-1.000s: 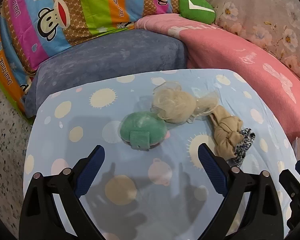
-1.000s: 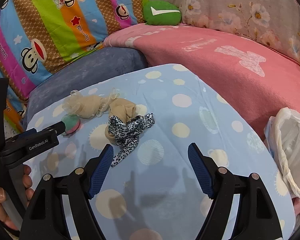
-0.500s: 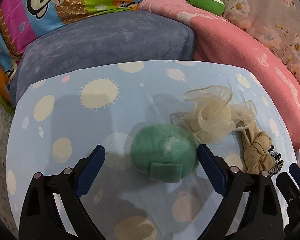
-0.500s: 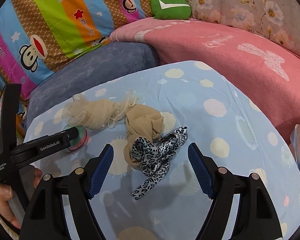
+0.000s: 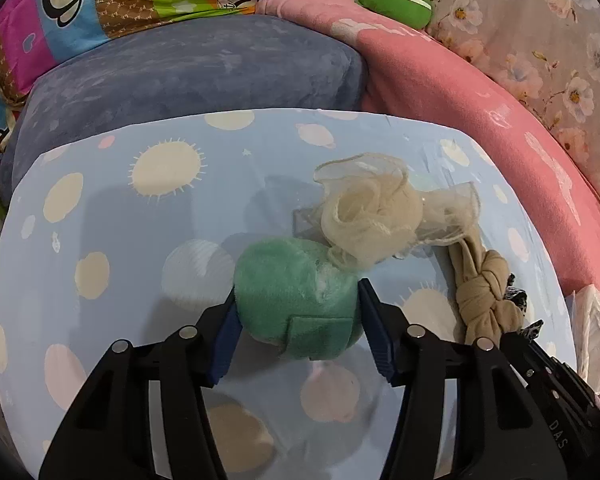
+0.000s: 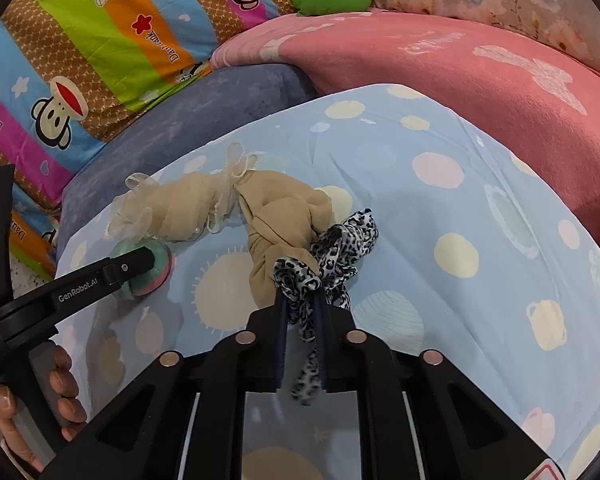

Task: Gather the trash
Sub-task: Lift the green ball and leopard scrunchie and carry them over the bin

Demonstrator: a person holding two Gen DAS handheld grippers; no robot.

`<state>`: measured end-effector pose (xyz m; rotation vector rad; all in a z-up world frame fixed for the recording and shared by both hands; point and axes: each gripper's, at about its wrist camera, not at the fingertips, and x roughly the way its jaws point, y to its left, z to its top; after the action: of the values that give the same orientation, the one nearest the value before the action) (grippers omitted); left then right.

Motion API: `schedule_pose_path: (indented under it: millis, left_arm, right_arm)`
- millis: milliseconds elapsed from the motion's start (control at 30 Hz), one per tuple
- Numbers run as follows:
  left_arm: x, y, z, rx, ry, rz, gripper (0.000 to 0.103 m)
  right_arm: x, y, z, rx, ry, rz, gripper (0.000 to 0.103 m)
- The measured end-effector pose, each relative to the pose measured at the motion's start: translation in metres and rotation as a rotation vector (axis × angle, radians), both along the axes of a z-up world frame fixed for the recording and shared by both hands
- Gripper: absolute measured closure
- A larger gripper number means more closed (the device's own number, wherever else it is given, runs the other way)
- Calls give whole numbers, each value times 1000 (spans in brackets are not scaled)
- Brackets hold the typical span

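A fuzzy green ball point(image 5: 284, 280) with a felt tab lies on the blue spotted tablecloth point(image 5: 100, 240). My left gripper point(image 5: 297, 292) is closing, and its blue pads touch the ball on both sides. The same ball point(image 6: 162, 270) shows a pink half in the right wrist view. Just behind the ball sit a cream mesh bundle point(image 5: 372, 220) and a knotted beige stocking point(image 5: 484, 296). My right gripper point(image 6: 300, 298) is shut on a leopard-print cloth strip point(image 6: 340, 240). The strip's tail hangs down between the fingers.
A grey-blue cushion point(image 5: 200, 72) borders the table at the back, and a pink blanket point(image 5: 460, 92) borders it on the right. A white plastic bag point(image 5: 592, 320) sits at the right edge. A person's hand point(image 6: 60, 400) holds the left gripper's handle.
Both grippers have come down and forward onto the items. The left one has narrowed around the green ball. The right one went from wide open to shut on the leopard-print strip.
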<state>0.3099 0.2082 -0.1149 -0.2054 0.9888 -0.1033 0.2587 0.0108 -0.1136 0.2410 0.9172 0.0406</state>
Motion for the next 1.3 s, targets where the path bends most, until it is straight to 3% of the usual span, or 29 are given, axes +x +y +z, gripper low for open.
schedule_pose_path:
  millis: [267,533,967,1300]
  left_arm:
    - [-43,-22,22,-22,-32,-14,50]
    - [-77,-68,45,-25,-63,-71,50]
    - [-116,-181,79,-5,-109,-264,50]
    - [-142,-264,98,17,-144,-403,50]
  right_arm:
    - [-35,-23,12,36,-21,-41,99]
    - [-70,-56,43,37,-81,-79,99]
    - [-118,-136,100,18,-195,-172,99]
    - [-151,-203,123,6,-241,-259,99]
